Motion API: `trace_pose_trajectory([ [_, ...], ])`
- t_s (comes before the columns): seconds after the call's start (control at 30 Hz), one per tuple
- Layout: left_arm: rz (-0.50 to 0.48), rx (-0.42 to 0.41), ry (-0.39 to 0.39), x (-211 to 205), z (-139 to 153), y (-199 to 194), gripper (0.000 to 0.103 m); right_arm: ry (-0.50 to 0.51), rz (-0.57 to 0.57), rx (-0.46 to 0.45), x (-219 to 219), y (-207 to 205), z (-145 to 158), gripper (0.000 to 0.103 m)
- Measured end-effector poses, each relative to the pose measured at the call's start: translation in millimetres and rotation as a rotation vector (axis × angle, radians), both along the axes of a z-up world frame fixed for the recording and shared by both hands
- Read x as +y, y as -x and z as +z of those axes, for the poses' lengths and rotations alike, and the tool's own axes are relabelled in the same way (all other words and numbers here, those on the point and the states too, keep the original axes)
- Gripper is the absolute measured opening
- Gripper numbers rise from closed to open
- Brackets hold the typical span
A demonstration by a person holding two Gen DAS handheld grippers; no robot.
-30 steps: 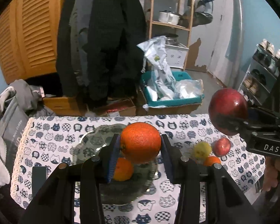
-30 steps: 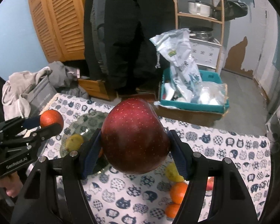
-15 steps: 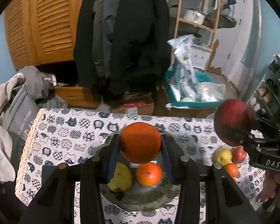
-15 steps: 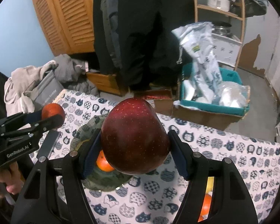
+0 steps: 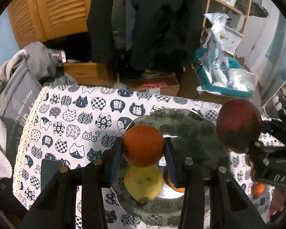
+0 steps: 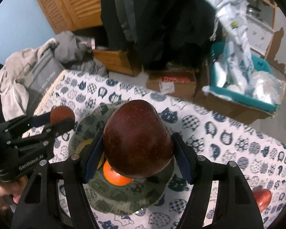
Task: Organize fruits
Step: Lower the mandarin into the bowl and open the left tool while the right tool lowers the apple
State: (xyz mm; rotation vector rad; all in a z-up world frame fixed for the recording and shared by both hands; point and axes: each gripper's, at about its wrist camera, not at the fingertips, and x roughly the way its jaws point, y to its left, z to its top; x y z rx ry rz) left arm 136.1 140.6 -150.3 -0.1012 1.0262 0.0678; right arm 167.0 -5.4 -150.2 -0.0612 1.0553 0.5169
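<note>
My left gripper [image 5: 143, 149] is shut on an orange [image 5: 143, 145] and holds it above the grey-green patterned plate [image 5: 183, 127]. A yellow lemon [image 5: 143, 183] and a small orange [image 5: 178, 188] lie on the plate below it. My right gripper [image 6: 137, 148] is shut on a big red apple [image 6: 137, 139] above the same plate [image 6: 124, 202], over a small orange [image 6: 116, 175]. The apple also shows in the left wrist view [image 5: 238, 124], and the left gripper's orange in the right wrist view [image 6: 62, 114].
The table has a cat-print cloth [image 5: 70, 118]. A red apple [image 6: 263, 198] and a small orange [image 5: 258, 189] lie on it at the right. Grey bags [image 5: 13, 87] sit at the left edge. Cardboard boxes and a teal bin [image 6: 244, 93] stand behind the table.
Both grippers have moved down and in over the plate with their fruit. The plate now lies right under both, and the lemon on it shows larger.
</note>
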Motion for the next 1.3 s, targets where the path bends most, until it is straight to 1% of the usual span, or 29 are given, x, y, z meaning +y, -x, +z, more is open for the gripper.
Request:
trace_pose_trajectory([
  [0.13,0.034,0.040,0.025,11,-19,-9,0.043,0.026,0.011,0.045,12,-9,-20,0.071],
  [0.37,0.059,0.107,0.050,18,-50,-18,0.043,0.054,0.030,0.078,25,-18,-44,0.071],
  [0.47,0.062,0.122,0.050,20,-58,-20,0.043,0.045,0.021,0.092,25,-20,-49,0.071],
  [0.73,0.074,0.158,0.094,24,-72,-24,0.044,0.049,0.015,0.115,24,-21,-60,0.071],
  [0.8,0.074,0.169,0.095,23,-76,-24,0.044,0.046,0.011,0.119,23,-21,-62,0.071],
  [0.97,0.080,0.164,0.101,24,-78,-23,0.045,0.042,0.005,0.126,23,-22,-64,0.071],
  [1.03,0.079,0.172,0.104,25,-80,-23,0.050,0.039,0.006,0.128,22,-22,-64,0.071],
  [1.1,0.079,0.171,0.115,26,-79,-21,0.064,0.037,0.007,0.132,23,-22,-65,0.071],
  [1.17,0.073,0.164,0.106,24,-77,-20,0.069,0.037,0.010,0.136,25,-22,-66,0.071],
  [1.23,0.068,0.167,0.077,23,-74,-19,0.072,0.036,0.013,0.139,26,-23,-67,0.071],
  [1.3,0.078,0.173,0.067,26,-72,-16,0.073,0.036,0.010,0.144,28,-24,-69,0.071],
])
